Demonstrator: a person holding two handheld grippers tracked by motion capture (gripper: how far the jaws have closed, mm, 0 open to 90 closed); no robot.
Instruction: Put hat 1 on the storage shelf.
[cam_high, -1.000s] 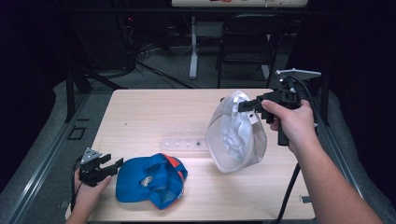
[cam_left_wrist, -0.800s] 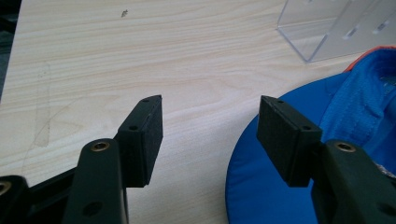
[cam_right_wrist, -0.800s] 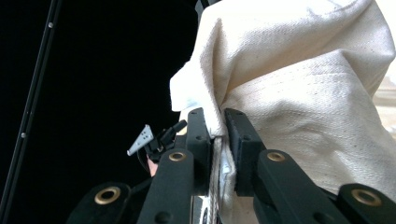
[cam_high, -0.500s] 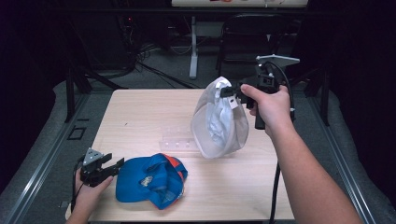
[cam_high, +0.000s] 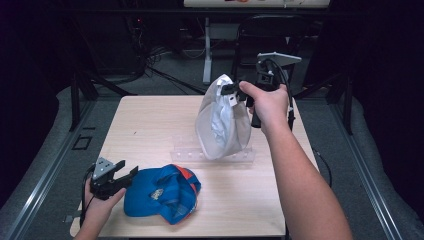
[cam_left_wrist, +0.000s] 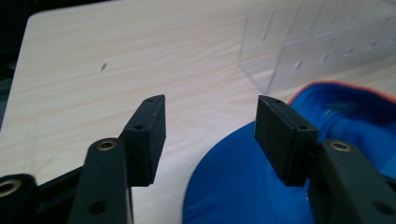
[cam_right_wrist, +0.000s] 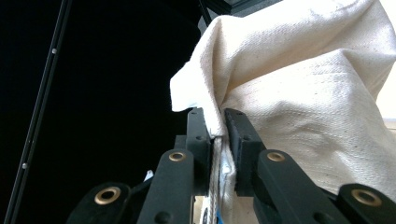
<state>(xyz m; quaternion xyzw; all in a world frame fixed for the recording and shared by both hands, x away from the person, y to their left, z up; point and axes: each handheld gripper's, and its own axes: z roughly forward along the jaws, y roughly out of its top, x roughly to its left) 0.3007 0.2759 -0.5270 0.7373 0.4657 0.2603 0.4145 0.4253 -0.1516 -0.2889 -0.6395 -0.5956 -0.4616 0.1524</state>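
- Nearest to us, we rest the left gripper (cam_high: 122, 173) low at the near left corner of the surface (cam_high: 150, 125), its jaws standing apart and empty, just beside the brim edge of the blue cap (cam_high: 162, 194).
- Seen from the left gripper view, those open jaws frame the blue cap's (cam_left_wrist: 261, 186) rim, with one jaw above the blue cloth and the other over bare wood; we cannot tell whether either touches the cap.
- We keep the left hand (cam_high: 97, 210) down at the surface edge, wrist flat, the gripper pointing toward the right and slightly away.
- Past the blue cap, a clear plastic rack (cam_high: 212, 155) lies across the middle of the surface.
- Farther off, we hold the white cap (cam_high: 222, 122) lifted in the right gripper (cam_high: 229, 90), jaws clamped together on a fold of its cloth near the top edge, the cap hanging down so that its lower part is over the rack.
- Our right forearm stretches long across the surface, hand (cam_high: 267, 102) raised with the gripper pointing left.
- We judge the step in hand to be carrying the white cap to the rack.
- Next, we think, comes lowering it steadily so the crown settles on the rack, then opening the jaws without dragging the cloth.
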